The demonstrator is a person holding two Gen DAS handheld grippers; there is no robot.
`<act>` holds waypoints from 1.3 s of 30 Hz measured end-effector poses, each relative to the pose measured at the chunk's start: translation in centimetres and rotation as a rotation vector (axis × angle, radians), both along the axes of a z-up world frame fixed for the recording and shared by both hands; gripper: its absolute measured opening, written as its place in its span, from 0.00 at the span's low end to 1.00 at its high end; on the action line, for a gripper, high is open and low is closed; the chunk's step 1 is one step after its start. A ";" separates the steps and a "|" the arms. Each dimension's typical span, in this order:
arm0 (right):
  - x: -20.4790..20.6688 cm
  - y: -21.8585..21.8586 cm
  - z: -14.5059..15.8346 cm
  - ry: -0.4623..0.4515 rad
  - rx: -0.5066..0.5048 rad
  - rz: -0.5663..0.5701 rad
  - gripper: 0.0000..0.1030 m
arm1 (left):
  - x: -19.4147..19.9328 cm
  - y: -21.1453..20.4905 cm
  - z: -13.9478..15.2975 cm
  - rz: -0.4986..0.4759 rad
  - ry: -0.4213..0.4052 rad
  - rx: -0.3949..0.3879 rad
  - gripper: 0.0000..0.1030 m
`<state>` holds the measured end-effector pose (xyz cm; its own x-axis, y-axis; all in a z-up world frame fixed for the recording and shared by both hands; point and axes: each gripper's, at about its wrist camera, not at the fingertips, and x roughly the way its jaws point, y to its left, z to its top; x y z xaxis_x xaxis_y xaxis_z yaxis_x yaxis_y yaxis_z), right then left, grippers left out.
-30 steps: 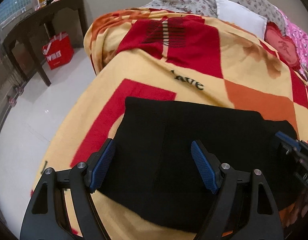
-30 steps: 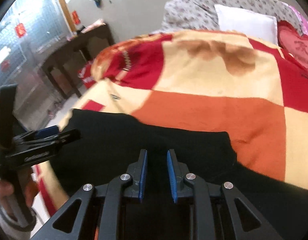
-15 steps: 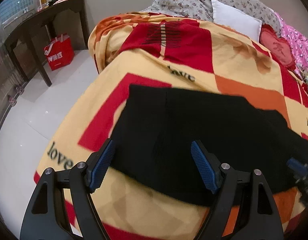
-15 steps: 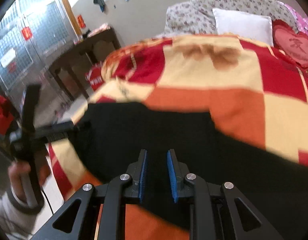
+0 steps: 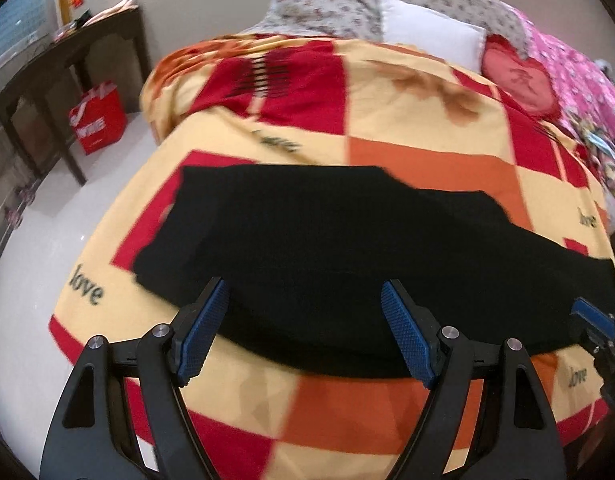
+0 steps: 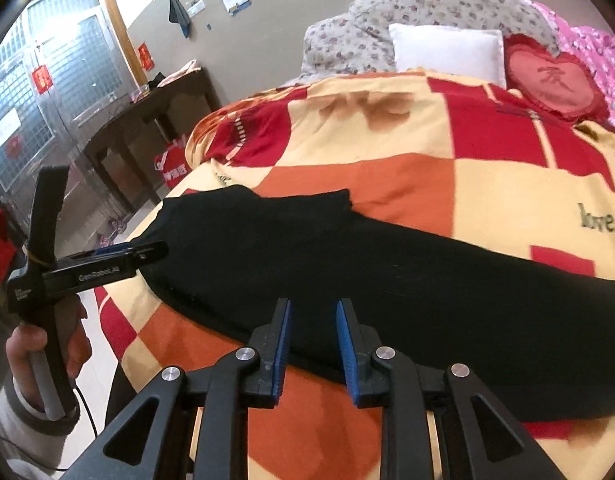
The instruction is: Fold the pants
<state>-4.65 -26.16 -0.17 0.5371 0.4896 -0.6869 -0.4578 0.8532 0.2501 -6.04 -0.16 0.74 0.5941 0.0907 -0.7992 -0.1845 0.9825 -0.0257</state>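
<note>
Black pants [image 5: 347, 248] lie flat and lengthwise across a red, orange and yellow checked blanket [image 5: 419, 120] on a bed. My left gripper [image 5: 304, 292] hovers over their near edge, open wide, with nothing between its fingers. From the right wrist the pants [image 6: 387, 280] stretch from left to right. My right gripper [image 6: 314, 310] stands above their near edge with a narrow gap; its jaws are opening and grip nothing. The left gripper [image 6: 147, 252], held by a hand [image 6: 31, 344], sits at the pants' left end.
A dark wooden table [image 5: 67, 64] and a red bag [image 5: 97, 124] stand on the pale floor [image 5: 31, 280] left of the bed. A white pillow [image 5: 431, 36], a red heart cushion [image 5: 519, 80] and a floral quilt [image 5: 347, 4] lie at the far end.
Both grippers have drawn back from the pants toward the bed's near edge, so more blanket shows below the pants. The right gripper's jaws have widened a little.
</note>
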 end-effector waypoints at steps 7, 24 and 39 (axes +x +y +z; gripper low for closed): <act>-0.5 -2.6 -0.4 0.000 0.010 -0.096 0.36 | 1.4 -4.5 -0.3 -0.081 0.006 0.000 0.77; -0.7 -7.8 -2.3 0.059 -0.015 -0.242 0.36 | 2.7 -7.9 -2.8 -0.163 0.053 0.028 0.77; -2.1 -14.5 -2.2 0.071 0.004 -0.372 0.36 | 4.5 -13.4 -2.2 -0.311 0.071 0.019 0.77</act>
